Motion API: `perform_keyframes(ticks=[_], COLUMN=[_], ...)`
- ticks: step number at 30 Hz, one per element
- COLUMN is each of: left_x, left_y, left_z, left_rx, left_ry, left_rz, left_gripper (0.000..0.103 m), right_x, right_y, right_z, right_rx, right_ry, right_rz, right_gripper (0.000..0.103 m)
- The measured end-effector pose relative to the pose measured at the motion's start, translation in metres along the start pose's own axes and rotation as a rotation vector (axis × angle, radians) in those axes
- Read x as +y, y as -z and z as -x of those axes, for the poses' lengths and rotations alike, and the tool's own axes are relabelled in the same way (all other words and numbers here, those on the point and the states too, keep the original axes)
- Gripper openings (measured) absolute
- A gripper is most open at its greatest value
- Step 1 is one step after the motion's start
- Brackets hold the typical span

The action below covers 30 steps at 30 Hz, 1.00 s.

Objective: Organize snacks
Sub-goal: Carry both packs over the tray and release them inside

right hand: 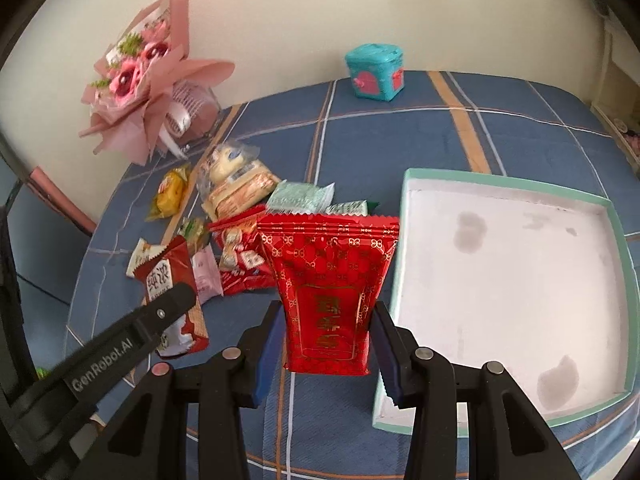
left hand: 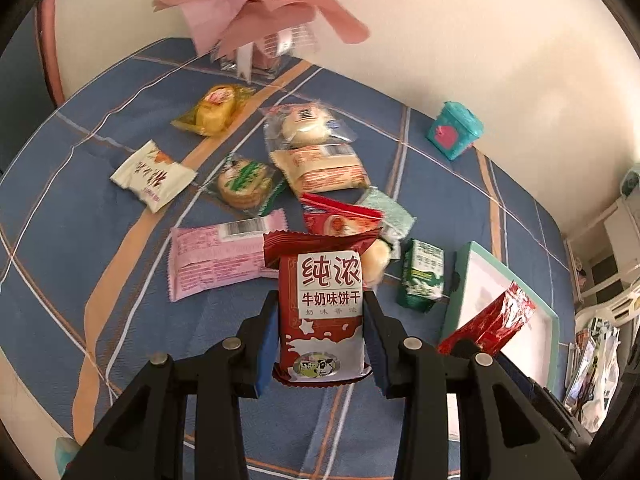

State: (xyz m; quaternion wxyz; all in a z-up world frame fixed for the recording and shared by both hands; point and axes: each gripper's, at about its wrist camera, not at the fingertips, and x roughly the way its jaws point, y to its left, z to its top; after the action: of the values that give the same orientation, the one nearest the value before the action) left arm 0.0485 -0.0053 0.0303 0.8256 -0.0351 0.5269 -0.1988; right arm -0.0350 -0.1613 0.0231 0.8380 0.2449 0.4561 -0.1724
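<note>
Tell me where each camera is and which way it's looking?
Left wrist: sits on the left gripper, looking along its fingers at the milk biscuit packet it clamps, with the snack pile beyond.
Right wrist: sits on the right gripper, looking at its clamped red packet and the shallow box; the left gripper's arm shows too.
Shared: both packets, the box, the teal tin, the bouquet.

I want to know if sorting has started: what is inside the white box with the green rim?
No snack lies inside the box; only grey stains mark its white floor. The right claw covers the near left corner.
</note>
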Motion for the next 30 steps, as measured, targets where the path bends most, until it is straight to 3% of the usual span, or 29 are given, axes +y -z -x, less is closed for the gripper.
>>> perform_keyframes(ticks=[3,16,23,30], left_x=[-0.016,-0.104,-0.149,-0.18], left_y=[0.001,0.019,0.035,0.045], left_z=[0.002,0.001,-0.015,-0.048], left_rx=[-0.012,-0.04,-0.034,0.005], left_ry=[0.01,0.054,0.046,0.035], left_rz=[-0.041,-0.268,-0.402,-0.491], left_gripper=[0.041,0.041,0.041,0.041], right_x=[-0.015,-0.1,-0.142,-0.159], right_y=[-0.006,-0.016,-0.015,-0.018], right_z=[0.01,0.059,0.058,0.027], right_rx=[-0.026,-0.144,-0.131,-0.043], right_ry=[-0.011,0.111,0.183,0.206], right_rz=[-0.041,-0.212,-0.283,-0.301], right_gripper=[0.046,0.046,0.046,0.046])
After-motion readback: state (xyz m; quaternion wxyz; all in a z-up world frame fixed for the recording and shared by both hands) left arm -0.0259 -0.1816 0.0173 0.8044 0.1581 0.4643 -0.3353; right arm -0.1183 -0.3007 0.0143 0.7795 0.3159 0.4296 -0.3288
